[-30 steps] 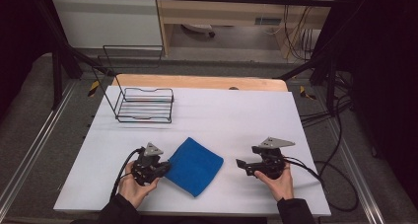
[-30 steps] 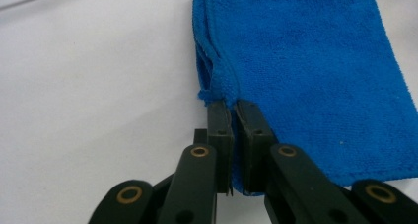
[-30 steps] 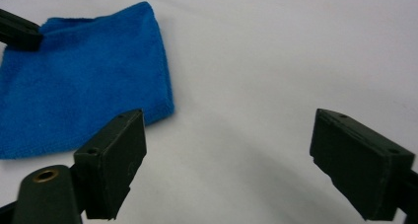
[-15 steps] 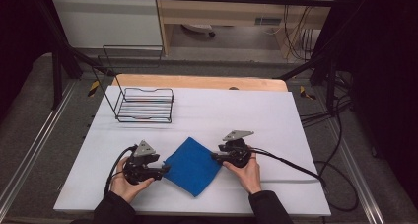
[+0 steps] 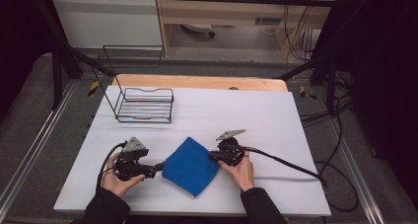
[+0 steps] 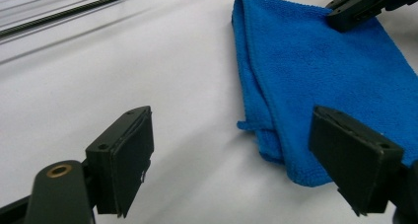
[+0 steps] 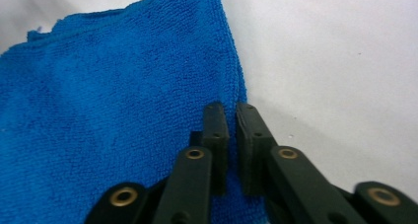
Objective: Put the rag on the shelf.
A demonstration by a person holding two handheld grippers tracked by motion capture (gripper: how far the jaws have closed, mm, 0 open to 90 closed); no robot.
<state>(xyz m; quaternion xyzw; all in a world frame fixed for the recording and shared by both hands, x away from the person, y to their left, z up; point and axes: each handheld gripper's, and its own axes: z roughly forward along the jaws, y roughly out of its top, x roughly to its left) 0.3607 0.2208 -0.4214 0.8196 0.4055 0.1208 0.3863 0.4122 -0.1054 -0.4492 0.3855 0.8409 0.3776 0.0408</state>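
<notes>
One folded blue cloth (image 5: 191, 165), long axis diagonal, near-right to far-left.

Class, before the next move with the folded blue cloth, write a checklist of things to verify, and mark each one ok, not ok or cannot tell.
1. Right tongs closed at the edge of the folded blue microfibre cloth: ok; jaws have just been closing.
2. Cloth actually pinched between them: cannot tell.
3. Left tongs open, off the cloth: ok; jaws have just been opening.
4. Cloth flat on the white table: ok.
5. Black wire basket apart from the cloth: ok.
</notes>
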